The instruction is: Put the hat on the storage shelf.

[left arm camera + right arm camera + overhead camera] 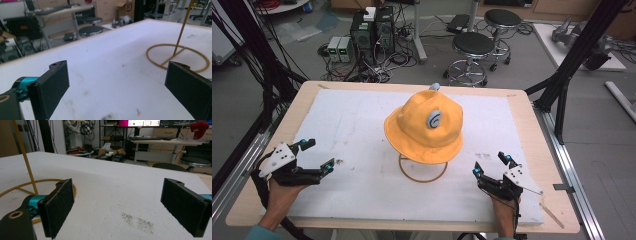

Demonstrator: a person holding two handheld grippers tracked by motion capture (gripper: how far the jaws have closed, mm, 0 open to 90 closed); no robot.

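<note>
Both claws, left and right, are sitting spread wide and empty beside the hat, which is probably hanging untouched on its stand.

"SF" printed on a cardboard box behind the table, no other legible text

Beyond your counter, topped by a white pad, two black stools stand on the floor near computer towers and tangled cables.
</note>
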